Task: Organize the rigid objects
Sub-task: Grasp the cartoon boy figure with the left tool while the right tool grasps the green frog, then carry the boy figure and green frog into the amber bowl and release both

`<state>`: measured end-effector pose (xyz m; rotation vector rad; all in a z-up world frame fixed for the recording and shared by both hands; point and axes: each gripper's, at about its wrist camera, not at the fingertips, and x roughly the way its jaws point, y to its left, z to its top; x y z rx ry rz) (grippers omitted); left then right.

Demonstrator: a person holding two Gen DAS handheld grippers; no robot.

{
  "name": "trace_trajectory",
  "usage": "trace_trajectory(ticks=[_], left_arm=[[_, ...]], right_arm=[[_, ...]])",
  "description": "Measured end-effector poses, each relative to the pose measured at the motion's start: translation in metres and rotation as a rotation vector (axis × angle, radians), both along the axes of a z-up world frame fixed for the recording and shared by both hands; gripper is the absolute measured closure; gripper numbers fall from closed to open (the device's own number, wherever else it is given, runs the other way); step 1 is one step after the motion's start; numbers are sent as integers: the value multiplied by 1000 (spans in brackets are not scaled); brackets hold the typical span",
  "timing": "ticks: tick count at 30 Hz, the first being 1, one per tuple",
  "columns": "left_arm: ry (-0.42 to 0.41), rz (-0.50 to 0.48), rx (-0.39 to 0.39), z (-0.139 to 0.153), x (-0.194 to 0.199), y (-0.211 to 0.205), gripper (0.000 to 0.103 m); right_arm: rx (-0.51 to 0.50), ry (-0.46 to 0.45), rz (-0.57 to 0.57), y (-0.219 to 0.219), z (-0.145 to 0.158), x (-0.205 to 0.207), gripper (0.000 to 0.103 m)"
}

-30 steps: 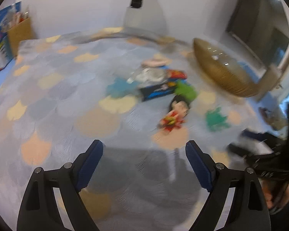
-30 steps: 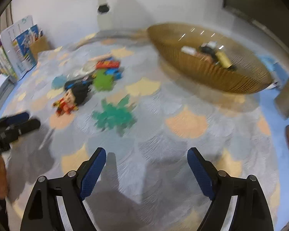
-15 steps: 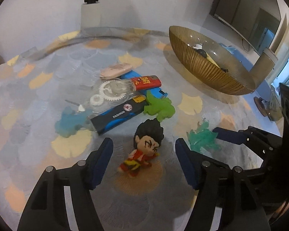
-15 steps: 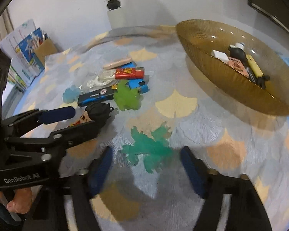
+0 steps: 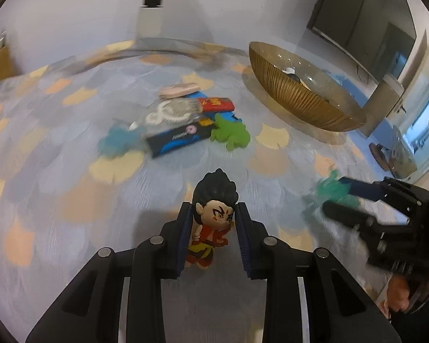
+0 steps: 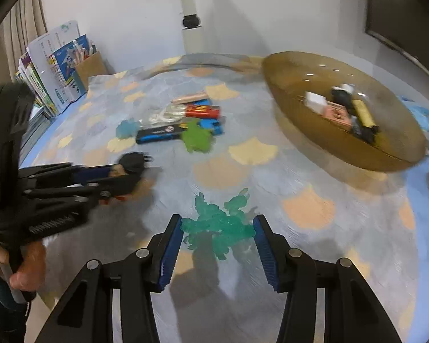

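A small figurine [image 5: 214, 194] with black hair and red clothes stands between the blue pads of my left gripper [image 5: 213, 206]. Its jaws are closing and the pads press on the head's sides. The right wrist view shows that gripper [image 6: 123, 177] at the left, with the figurine's hair [image 6: 133, 161] poking out. A translucent teal toy [image 6: 217, 228] sits between my right gripper's [image 6: 218, 218] closing jaws. Both pads touch it and its shadow falls on the mat below. A golden bowl [image 5: 300, 100] at the right holds several items.
A pile in mid-mat holds a green toy [image 5: 228, 135], a black-and-blue box [image 5: 177, 140], a red lighter [image 5: 217, 103] and a clear geared piece. Books and a cardboard box [image 6: 57, 71] stand at the far left, and a white post [image 6: 190, 28] at the back.
Both grippers went from wide open to closed. The left one reached the figurine and closed on its head. The right one closed on the teal toy and rose a little.
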<state>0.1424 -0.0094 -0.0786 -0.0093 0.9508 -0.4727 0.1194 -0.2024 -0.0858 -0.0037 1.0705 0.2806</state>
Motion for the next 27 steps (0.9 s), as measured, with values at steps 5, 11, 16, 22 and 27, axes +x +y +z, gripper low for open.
trace_trajectory(ticks=[5,11,16,22,27], left_arm=[[6,59,-21,-6,-17,8,76],[16,65,-15,-9,-20,10,76],[8,75,-11,-11,-22,9,76],[5,63,-5,-9,-21,4,76],[-49,38,13,13,-22,-8,76]], right_arm=[[-8,8,-20,-21,-4,-15,53],[-6,47,-14,-22,-22,-31,45],[4,46,-3,-26,-21,-44,37],[14,40,-95,-24,-19,-35,53],[-30,-16,-90,-12,-5,-40,54]])
